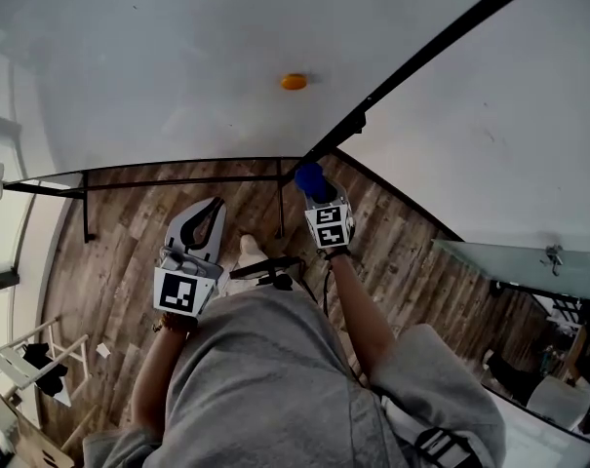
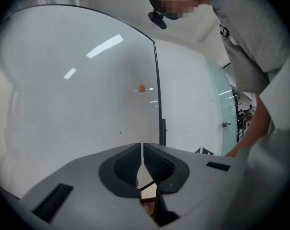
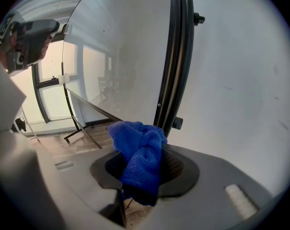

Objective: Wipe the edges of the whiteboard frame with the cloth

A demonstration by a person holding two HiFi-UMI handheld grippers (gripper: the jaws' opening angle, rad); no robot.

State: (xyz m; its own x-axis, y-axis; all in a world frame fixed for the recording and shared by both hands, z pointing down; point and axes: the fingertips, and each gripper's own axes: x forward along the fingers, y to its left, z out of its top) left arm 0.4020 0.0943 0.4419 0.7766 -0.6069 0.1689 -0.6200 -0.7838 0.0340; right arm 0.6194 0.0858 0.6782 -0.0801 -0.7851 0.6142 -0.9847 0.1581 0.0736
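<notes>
Note right gripper (image 3: 144, 169) clenched on the blue cloth (image 3: 136, 145), bunched and spilling above the jaws; note left gripper (image 2: 143, 166) closed jaw to jaw with nothing between, held to the left of the work and not on the frame. Place cloth at the lower end of the black side edge (image 3: 176, 56) of the whiteboard (image 1: 177, 66) frame, just by the corner with the bottom edge (image 1: 177, 168); cannot confirm contact between cloth and edge from either view, possibly touching, possibly just short.

Judge progress as unclear, likely early; see no streak, damp mark or change in shine along the frame to separate wiped from unwiped. Take the long run of side edge above the cloth as probably left to do, along with the bottom edge and any edges out of view; treat as estimate only.

Count:
- two grippers;
- one cloth;
- one whiteboard;
- two frame edges in the head view, side and bottom;
- one orange magnet (image 1: 294, 82) on the board face;
- one stand crossbar (image 1: 177, 181) just under the bottom edge;
- one wooden floor (image 1: 119, 261);
- one white wall (image 1: 499, 125) to the right of the frame.
</notes>
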